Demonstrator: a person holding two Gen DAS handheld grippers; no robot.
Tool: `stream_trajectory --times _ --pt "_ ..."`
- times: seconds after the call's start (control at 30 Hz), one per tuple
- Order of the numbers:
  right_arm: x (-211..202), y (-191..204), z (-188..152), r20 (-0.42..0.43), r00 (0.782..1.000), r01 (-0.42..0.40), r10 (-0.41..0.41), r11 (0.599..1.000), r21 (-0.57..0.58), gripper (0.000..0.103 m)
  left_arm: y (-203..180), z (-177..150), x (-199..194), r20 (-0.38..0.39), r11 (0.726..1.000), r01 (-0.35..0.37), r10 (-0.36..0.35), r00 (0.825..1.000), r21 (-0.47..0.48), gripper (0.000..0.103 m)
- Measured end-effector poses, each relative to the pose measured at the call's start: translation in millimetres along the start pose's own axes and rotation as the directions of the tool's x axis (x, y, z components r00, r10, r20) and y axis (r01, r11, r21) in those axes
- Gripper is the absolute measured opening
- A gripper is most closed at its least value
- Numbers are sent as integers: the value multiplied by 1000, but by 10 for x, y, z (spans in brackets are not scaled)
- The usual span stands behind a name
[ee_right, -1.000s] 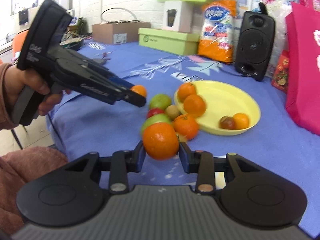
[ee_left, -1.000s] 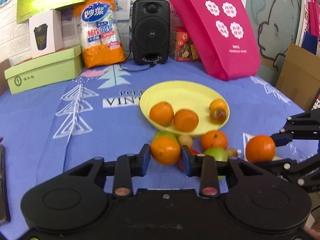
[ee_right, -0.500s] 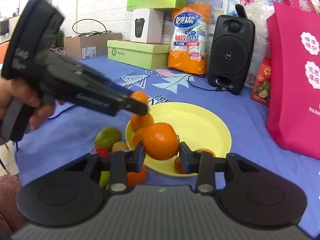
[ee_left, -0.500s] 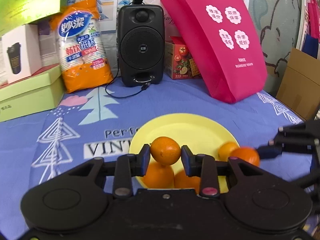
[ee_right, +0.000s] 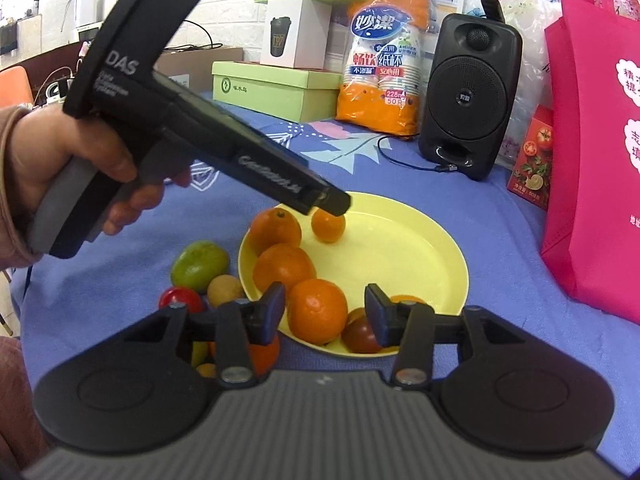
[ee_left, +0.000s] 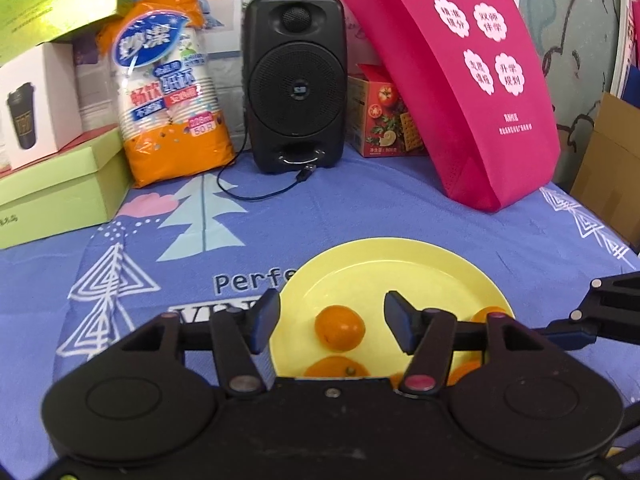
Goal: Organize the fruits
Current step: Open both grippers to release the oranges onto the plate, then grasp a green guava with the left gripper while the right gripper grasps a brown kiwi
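Note:
A yellow plate (ee_left: 400, 264) (ee_right: 420, 248) sits on the blue cloth and holds several oranges. My left gripper (ee_left: 332, 326) is open above the plate, and a small orange (ee_left: 340, 327) (ee_right: 328, 226) lies free on the plate between its fingers. My right gripper (ee_right: 325, 312) is open over the plate's near rim, and an orange (ee_right: 317, 310) rests on the plate between its fingers. A dark plum-like fruit (ee_right: 360, 334) sits beside it. The left gripper's body shows in the right wrist view, held by a hand (ee_right: 60, 160).
A green fruit (ee_right: 199, 266), a kiwi (ee_right: 225, 290), a red fruit (ee_right: 180, 300) and another orange (ee_right: 264, 354) lie on the cloth left of the plate. A black speaker (ee_left: 294, 100), a cup pack (ee_left: 172, 96), boxes and a pink bag (ee_left: 460, 80) stand behind.
Both grippers carried their oranges from beside the plate to over it, then opened. Each orange now lies on the plate.

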State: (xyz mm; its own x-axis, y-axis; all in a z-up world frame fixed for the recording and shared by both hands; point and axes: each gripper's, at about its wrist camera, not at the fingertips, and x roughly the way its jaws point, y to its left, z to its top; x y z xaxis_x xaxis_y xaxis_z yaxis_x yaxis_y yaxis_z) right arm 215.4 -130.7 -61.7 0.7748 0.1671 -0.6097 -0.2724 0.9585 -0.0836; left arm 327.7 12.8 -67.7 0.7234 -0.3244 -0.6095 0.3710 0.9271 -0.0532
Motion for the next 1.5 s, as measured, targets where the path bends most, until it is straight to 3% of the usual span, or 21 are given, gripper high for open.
stream_trajectory --times 0.13,0.37,0.8,1.07,1.4,1.5 --pt "-95 15 -23 10 1000 3 -3 1000 2 45 60 -102 -208 15 1000 -2 2 1000 -26 64" --pt "-278 32 -101 22 1000 11 -11 1000 19 47 163 -320 -565 20 998 -27 28 999 -56 64" --pt "-531 149 -334 1 1000 8 -8 1000 29 49 291 -853 -987 -39 991 -79 75 996 -104 69" --pt "-507 363 -465 -38 998 -52 52 999 0 49 185 -1096 -991 -84 994 -59 51 995 -93 69" --pt "-363 495 -506 -71 995 -65 63 998 -26 49 22 -1076 -811 -91 996 -84 83 992 -11 69" --pt "-345 487 -508 -72 995 -69 67 997 -23 49 16 -1036 -756 -90 996 -84 84 992 -2 74"
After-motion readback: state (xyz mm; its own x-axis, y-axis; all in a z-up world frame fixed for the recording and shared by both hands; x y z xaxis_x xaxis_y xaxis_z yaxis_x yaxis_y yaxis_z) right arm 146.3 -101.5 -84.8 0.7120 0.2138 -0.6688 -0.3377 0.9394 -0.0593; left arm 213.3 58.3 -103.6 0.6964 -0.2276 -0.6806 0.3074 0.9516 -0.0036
